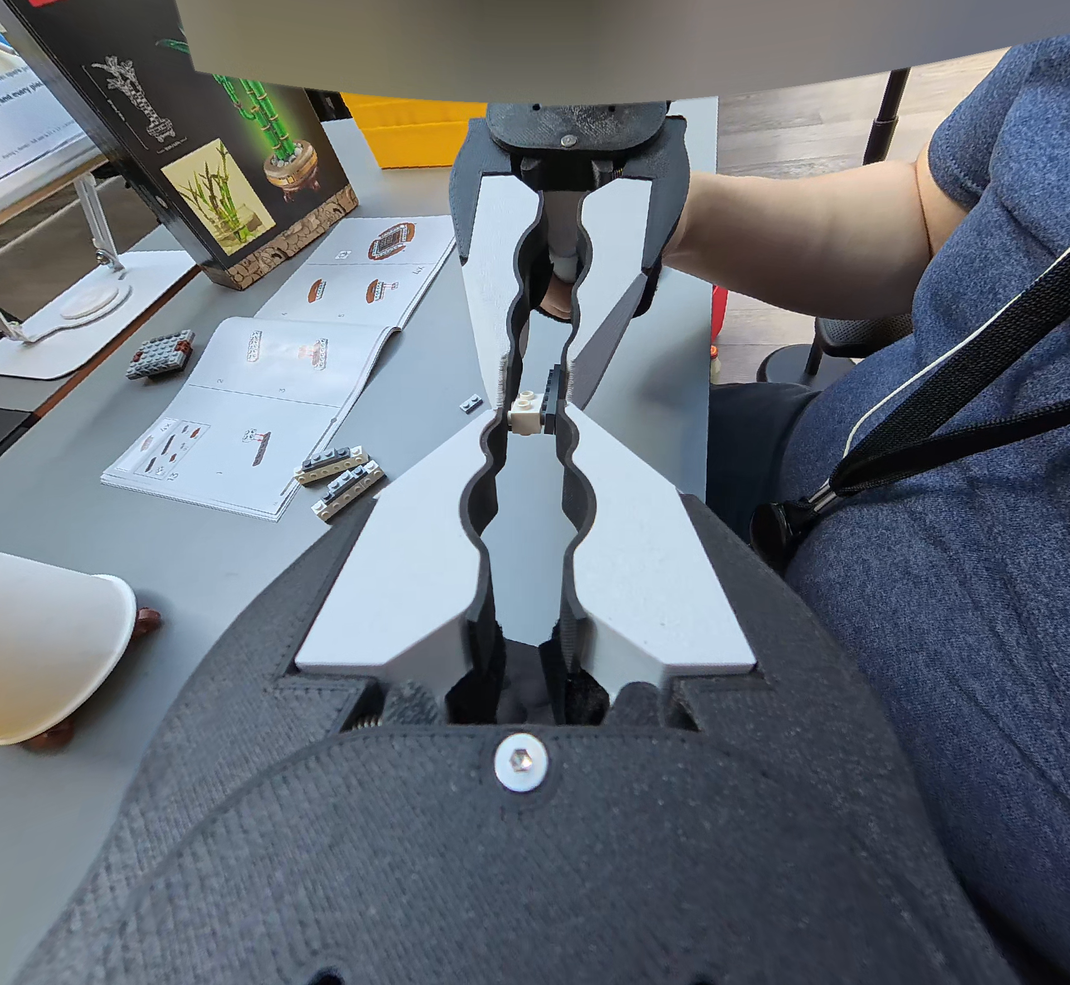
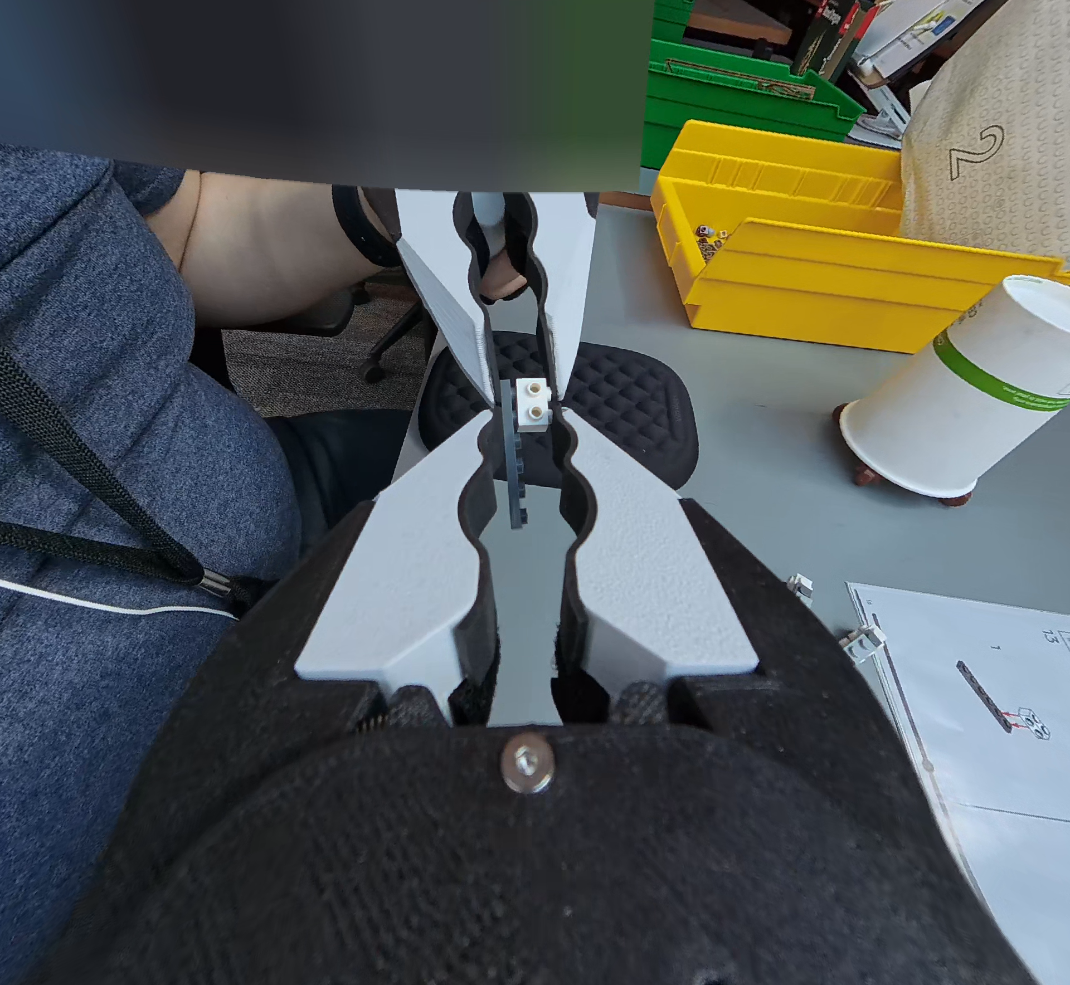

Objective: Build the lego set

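Table (image 1: 173,552): grey top, carrying everything; a person is sitting at its edge, holding both tools up over it, tip to tip.
Box (image 1: 191,147): standing upright at the far left, behind the open booklet (image 1: 260,407).
Bins (image 2: 810,257): yellow, sitting far right with small parts inside; green ones behind.
Cup (image 2: 955,396): paper, upturned and tilted, resting on brown pieces.
Left gripper (image 1: 528,414): pinching the white brick (image 1: 527,407) at its tips.
Right gripper (image 2: 524,413): clamping the dark plate (image 2: 512,453) on edge; the plate is running back between its fingers.
Join: brick is touching the plate's studded face near one end; whether fully seated, cannot tell.
Handling: both parts look light, stiff, smooth; likely to twist or pop free if squeezed off-centre. Best held on flat sides, studs left free.
Clutter: two tan-and-grey strips (image 1: 341,471), a small grey plate (image 1: 471,405), a grey block (image 1: 161,353) are lying well below the tools; nothing is blocking the press.
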A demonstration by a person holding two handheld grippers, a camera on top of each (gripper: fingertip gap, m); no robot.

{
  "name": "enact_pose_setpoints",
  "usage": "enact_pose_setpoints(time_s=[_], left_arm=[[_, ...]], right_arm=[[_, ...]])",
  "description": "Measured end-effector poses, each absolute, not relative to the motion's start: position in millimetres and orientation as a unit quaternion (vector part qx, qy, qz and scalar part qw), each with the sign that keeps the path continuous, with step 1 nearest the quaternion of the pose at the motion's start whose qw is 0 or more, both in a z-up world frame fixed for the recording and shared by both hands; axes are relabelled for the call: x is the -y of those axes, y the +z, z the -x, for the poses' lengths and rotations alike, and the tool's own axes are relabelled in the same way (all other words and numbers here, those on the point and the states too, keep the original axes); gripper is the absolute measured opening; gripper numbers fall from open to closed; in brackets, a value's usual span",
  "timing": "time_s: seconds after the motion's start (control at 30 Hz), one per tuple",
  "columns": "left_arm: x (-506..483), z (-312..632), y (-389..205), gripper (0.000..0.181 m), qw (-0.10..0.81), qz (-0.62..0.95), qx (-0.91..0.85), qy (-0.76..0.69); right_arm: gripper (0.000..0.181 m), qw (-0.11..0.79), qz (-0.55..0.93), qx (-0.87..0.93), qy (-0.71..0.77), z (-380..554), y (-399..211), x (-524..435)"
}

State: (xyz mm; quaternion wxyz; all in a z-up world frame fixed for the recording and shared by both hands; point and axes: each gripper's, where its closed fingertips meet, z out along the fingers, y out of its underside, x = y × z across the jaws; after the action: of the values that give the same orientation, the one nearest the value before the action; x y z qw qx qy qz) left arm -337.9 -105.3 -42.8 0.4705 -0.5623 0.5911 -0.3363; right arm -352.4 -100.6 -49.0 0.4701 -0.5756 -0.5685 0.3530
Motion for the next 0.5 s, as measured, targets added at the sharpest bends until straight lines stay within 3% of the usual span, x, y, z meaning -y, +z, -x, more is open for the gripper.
enact_pose_setpoints(time_s=[0.5], left_arm=[[104.9, 338.1, -46.8, 0.014, 0.464, 0.565, -0.601, -0.322]], right_arm=[[0.014, 0.469, 0.574, 0.582, 0.333, 353.3, -52.8, 100.0]])
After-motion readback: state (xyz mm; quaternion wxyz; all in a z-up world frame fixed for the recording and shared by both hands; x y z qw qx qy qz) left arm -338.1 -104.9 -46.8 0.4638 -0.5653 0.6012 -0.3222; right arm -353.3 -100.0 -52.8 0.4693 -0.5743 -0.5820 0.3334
